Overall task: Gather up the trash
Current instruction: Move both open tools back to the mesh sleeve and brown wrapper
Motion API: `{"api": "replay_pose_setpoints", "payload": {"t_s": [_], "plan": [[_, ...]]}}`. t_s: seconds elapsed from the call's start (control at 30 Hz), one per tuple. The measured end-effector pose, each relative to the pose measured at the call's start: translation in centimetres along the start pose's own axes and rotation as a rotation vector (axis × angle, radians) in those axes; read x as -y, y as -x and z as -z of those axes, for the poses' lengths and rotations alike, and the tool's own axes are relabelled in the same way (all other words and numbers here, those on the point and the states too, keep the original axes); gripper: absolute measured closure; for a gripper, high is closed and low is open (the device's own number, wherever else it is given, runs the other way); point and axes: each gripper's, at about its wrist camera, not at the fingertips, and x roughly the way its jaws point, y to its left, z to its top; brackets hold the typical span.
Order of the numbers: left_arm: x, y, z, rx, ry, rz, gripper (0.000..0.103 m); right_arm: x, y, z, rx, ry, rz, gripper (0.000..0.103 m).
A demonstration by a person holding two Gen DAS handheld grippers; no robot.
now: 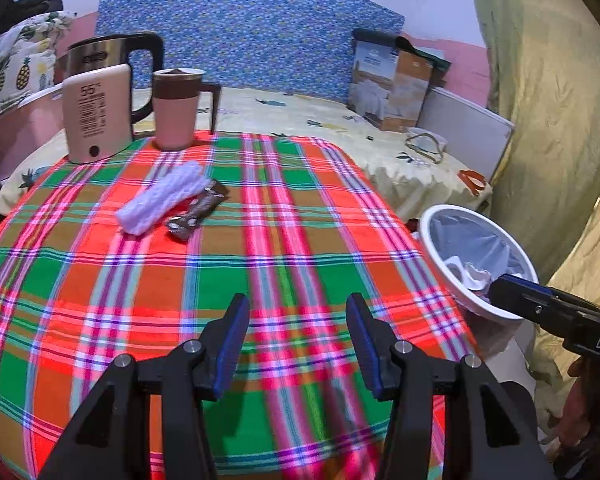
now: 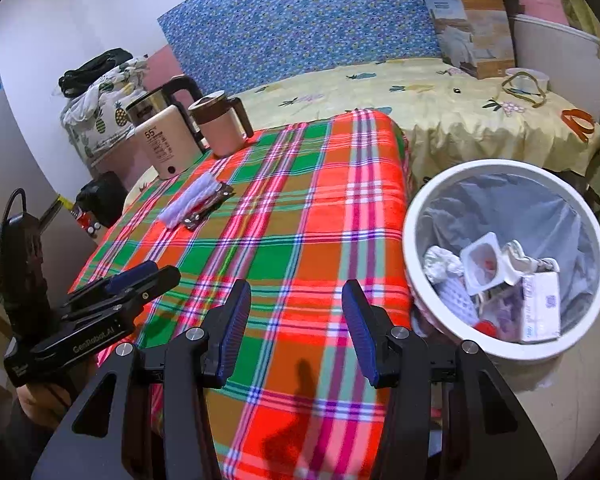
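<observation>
Left wrist view: left gripper (image 1: 298,344) and right gripper (image 2: 296,332) both hover with jaws wide apart, holding nothing, above the plaid-covered bench (image 1: 260,248). White foam netting (image 1: 162,202) touches a dark snack wrapper (image 1: 198,210) on the bench's far side near the kettle (image 1: 100,96), and the white trash bin (image 2: 504,260) stands just beside the bench's right edge.

Bystanders around the plaid tablecloth (image 1: 260,248)

At its far left corner stand a kettle (image 1: 100,96) and a pink mug (image 1: 177,108); beyond it, a cardboard box (image 1: 392,84) and orange scissors (image 1: 473,179) on the yellow bedspread (image 1: 300,114).

A home bedroom: bed (image 2: 440,104), kettle (image 1: 100,96), plaid-clothed table (image 1: 220,280).
</observation>
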Motion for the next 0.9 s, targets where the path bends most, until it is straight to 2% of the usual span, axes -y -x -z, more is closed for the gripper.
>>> {"api": "replay_pose_setpoints", "payload": {"t_s": [0.23,0.4,0.57,0.9], "plan": [[-3.6,-0.3,-0.9,0.005,0.012,-0.074,0.051,-1.0,-1.7,-0.5,-0.028,0.009,-0.014,0.053],[-6.2,-1.3,-2.6,0.003,-0.005,-0.153,0.051,-2.1,-3.1,-1.2,-0.046,0.021,-0.026,0.053],[-8.7,-3.2,-4.5,-0.009,-0.025,-0.194,0.051,-2.7,-4.5,-1.9,-0.060,0.036,-0.032,0.053],[-12.1,-8.9,-6.9,-0.094,-0.025,-0.195,0.051,-2.8,-6.6,-2.2,-0.102,0.032,-0.019,0.053]]}}
